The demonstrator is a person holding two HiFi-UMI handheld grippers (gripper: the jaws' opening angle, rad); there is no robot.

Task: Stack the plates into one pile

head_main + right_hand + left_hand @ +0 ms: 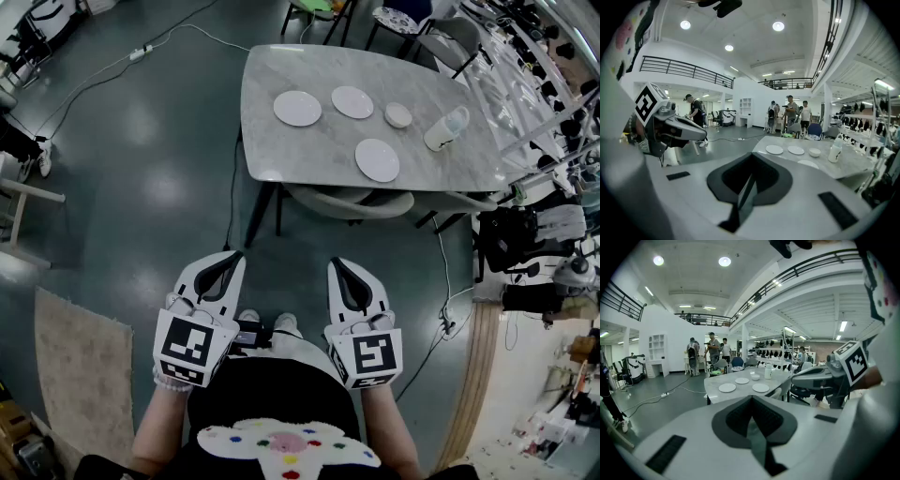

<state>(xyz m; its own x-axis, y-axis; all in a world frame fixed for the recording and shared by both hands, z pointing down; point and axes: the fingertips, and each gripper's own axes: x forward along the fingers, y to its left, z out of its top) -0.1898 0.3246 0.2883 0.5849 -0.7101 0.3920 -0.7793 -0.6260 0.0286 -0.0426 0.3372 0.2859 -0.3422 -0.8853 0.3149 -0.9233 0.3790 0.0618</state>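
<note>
Grey-veined marble-look table top [300, 155] with smooth sheen, glossy white plates [297, 108], dark polished floor [141, 187] with soft reflections, rough woven rug [80, 375], matt white plastic left gripper [232, 256] and right gripper [339, 263].

Right claw [751, 180], low centre: jaws pressed together, nothing between them. Left claw [701, 135], at 9 o'clock, seen from the side and carrying its marker cube [648, 104]. Table [862, 164], at 3 o'clock, well beyond the right claw. On it lie two plates side by side, the left plate [774, 149] and the middle plate [796, 150]. A third plate [810, 163] lies nearer, partly cut off by the claw body. A small bowl [815, 152] and an upright bottle [834, 151] stand to their right. People [790, 112] stand at 1 o'clock behind the table.
</note>
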